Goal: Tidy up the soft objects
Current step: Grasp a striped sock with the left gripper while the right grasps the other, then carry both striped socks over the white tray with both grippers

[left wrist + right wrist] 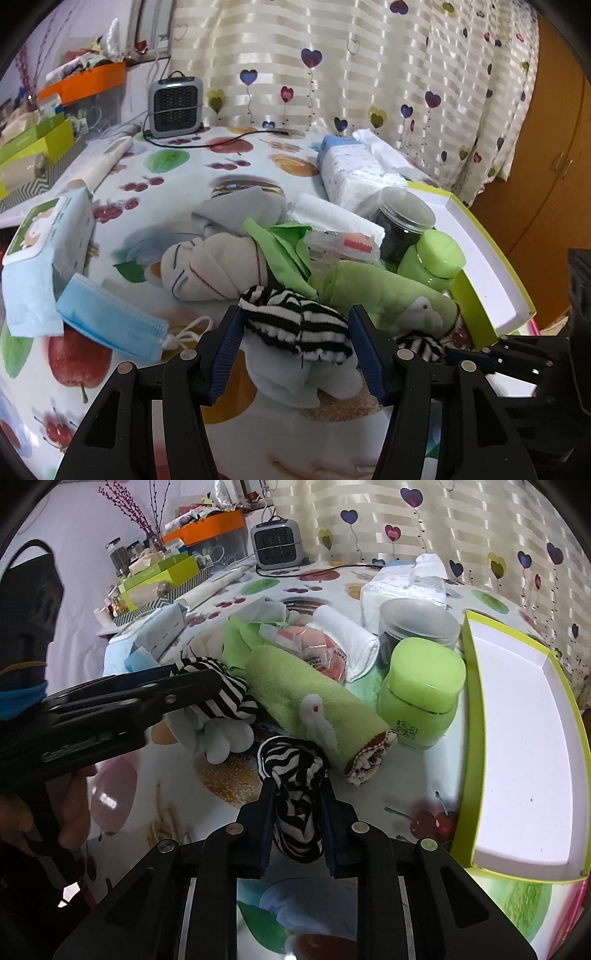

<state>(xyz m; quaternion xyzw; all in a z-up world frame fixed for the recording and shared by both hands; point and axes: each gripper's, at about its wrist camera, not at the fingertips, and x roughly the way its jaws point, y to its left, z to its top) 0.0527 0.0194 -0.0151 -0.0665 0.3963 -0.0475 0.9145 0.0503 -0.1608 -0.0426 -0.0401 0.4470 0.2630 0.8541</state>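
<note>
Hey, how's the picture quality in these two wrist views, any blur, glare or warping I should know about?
Left wrist view: strong fisheye bending at the dark corners, the curtain sheen reads bright, and the striped sock in the left tool is sharp. Right wrist view: same curved edges, the white inside of the green box is nearly blown out, and the hand at far left is dim and soft.

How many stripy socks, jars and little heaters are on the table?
Black-and-white striped fabric socks: 2
Plastic jars, one lime-green, one clear with dark contents: 2
Grey boxy fan heater: 1
Total: 5
</note>
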